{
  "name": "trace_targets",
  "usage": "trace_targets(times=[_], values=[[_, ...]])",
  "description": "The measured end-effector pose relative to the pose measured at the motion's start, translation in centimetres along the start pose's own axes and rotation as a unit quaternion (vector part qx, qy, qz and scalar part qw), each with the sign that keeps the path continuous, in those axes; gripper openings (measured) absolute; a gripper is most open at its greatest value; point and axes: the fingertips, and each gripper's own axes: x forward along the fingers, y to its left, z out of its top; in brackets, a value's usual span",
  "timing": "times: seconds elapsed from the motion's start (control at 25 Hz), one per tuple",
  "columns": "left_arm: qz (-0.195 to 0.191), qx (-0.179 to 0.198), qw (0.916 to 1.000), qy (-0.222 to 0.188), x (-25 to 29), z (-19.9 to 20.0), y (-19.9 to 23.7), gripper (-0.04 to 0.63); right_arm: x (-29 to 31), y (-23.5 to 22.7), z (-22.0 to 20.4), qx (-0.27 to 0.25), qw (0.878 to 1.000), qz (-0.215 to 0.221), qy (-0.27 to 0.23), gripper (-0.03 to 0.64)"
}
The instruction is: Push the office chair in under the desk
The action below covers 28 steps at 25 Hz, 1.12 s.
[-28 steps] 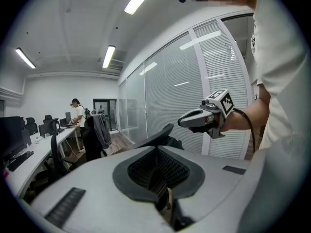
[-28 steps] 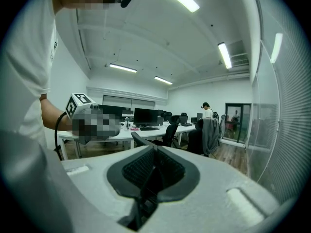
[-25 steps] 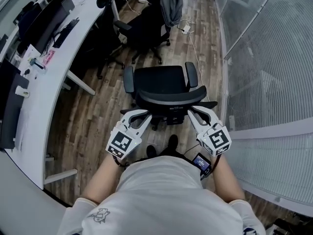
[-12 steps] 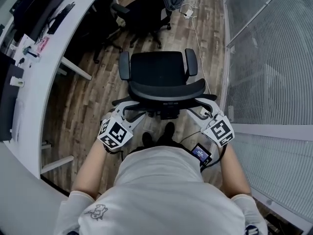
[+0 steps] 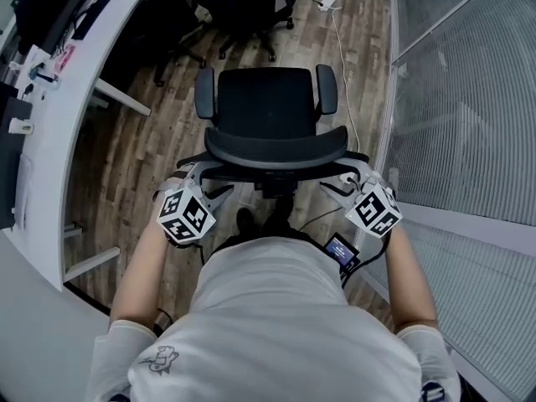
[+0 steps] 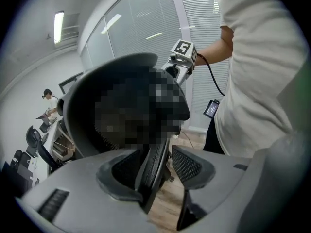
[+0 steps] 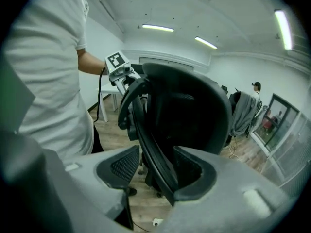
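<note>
I have the black mesh-backed office chair (image 5: 268, 99) straight ahead of me on the wood-plank floor (image 5: 142, 166). It faces away from me and stands well apart from the long white desk (image 5: 59, 141) that runs down the left, so it is not yet pushed in.

The left gripper (image 6: 156, 169) sits at the left edge of the curved black backrest (image 5: 276, 147) and the right gripper (image 7: 155, 166) at its right edge. I'd say that pairing steers the chair evenly from behind. Both sets of jaws are opening and stand wide. The backrest rim runs between each pair, with a visible gap on one side, so neither is clamped on it.

For room, the ribbed glass partition (image 5: 452, 99) runs close along the right, so I judge any swing should go left, toward the desk. A second dark chair (image 5: 243, 7) stands ahead near the desk's far stretch. The floor between my chair and the desk edge looks open.
</note>
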Motion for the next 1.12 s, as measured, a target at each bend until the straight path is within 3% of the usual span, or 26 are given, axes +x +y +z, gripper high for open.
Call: trace_targets(times=[0.2,0.44,0.72,1.12], values=[[0.002,0.012,0.9995,0.03,1.4,-1.1,0.2,0.201,1.0,-0.6,-2.4,-0.053,0.997,0.01,0.049,0.215],[-0.011,0.015,0.9983,0.055,2.3,-1.9,0.2,0.199,1.8,-1.1,-3.5,-0.078,0.994,0.026,0.065,0.211],[-0.037,0.051,0.9955,0.071,2.5,-2.4,-0.3,0.121,2.5,-0.2,-4.2,-0.143,0.985,0.048,0.083,0.135],[-0.047,0.049,0.9944,0.081,1.9,-2.8,-0.5,0.107,2.5,0.3,-3.0,-0.162,0.981,0.062,0.084,0.121]])
